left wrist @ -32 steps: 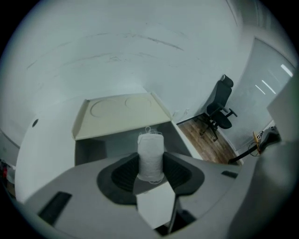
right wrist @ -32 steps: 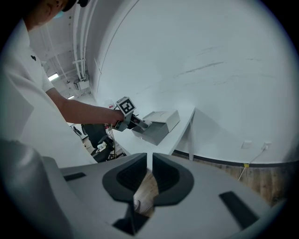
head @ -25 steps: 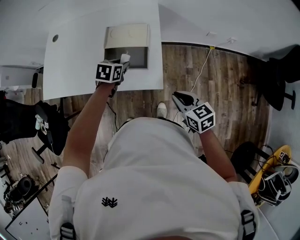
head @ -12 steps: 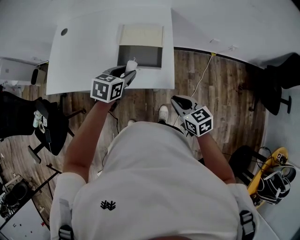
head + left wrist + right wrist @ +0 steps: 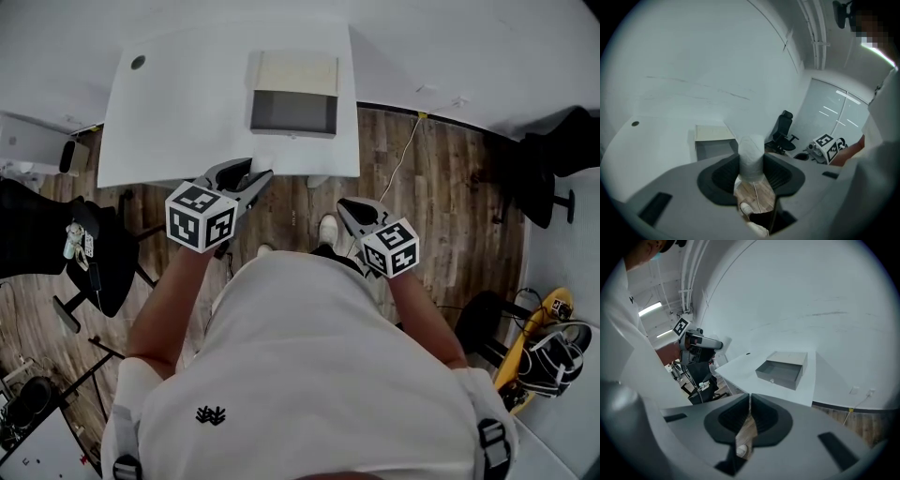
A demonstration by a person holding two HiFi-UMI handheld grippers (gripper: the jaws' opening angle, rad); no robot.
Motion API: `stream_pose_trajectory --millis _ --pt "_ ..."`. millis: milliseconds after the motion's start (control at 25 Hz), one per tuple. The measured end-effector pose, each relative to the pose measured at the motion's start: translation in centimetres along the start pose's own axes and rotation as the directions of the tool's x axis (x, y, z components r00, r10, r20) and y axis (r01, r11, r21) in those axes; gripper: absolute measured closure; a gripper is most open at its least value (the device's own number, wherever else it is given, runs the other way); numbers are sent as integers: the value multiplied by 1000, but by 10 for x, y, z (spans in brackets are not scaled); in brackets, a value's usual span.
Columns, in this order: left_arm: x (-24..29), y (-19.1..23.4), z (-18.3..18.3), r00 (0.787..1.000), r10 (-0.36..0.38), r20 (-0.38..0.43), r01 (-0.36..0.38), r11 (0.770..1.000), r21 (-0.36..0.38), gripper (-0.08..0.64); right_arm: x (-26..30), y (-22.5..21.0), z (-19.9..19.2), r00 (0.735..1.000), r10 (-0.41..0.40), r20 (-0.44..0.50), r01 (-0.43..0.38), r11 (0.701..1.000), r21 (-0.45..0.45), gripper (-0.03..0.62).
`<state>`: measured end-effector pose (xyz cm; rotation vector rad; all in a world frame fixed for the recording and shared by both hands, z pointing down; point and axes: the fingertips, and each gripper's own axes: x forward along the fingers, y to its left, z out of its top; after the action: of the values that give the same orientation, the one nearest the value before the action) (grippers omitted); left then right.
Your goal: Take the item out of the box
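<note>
Head view, from the left: a dark office chair [image 5: 98,258] stands on the wooden floor [image 5: 450,187] beside the white table [image 5: 178,112]. Just off the table's near edge, above the floor, the left tongs [image 5: 255,171] point toward the table. The left gripper view shows what they carry. A pale, upright, cylinder-like item [image 5: 751,152] sits between the jaws, which stand well apart and pinch it from both sides. From the head view the item itself is too hidden to make out.

Further right and back on the table lies the box [image 5: 292,111], grey with a cream top panel and its open part facing the person. It is well apart from both tongs. In the right gripper view its open compartment looks bare, though the deepest corners cannot be checked.

To the right, the right tongs [image 5: 344,205] hang over the floor near the person's shoe [image 5: 325,225], short of the table. Their jaws are pressed together with nothing between them.

As a judgement, the main step looks done: the item is clear of the box and off the table, held by the left tongs alone. What seems left is only to carry it somewhere and set it down. The task sentence names no such place.
</note>
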<state>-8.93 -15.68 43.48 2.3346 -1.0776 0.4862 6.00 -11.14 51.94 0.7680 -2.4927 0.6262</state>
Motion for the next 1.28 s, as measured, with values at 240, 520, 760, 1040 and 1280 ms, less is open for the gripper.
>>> stream_pose_trajectory --millis 240,520,760,1040,1280 --pt "-38 -21 -7 998 -49 32 48 998 35 394 5 24 -4 1000 -15 -6 15 1000 -14 578" --pt "-69 -38 -12 993 -98 71 94 994 58 394 10 46 -4 999 -41 1 41 999 -23 581" --pt "-87 -49 -24 989 -124 82 117 989 86 394 7 62 -6 998 -64 5 64 997 -32 581" --pt "-102 -56 -38 986 -144 87 136 987 84 394 6 81 -18 997 -73 -2 73 997 -23 583" --pt "-110 -60 -44 983 -158 98 150 985 82 394 5 87 -23 996 -87 -2 86 996 -22 583"
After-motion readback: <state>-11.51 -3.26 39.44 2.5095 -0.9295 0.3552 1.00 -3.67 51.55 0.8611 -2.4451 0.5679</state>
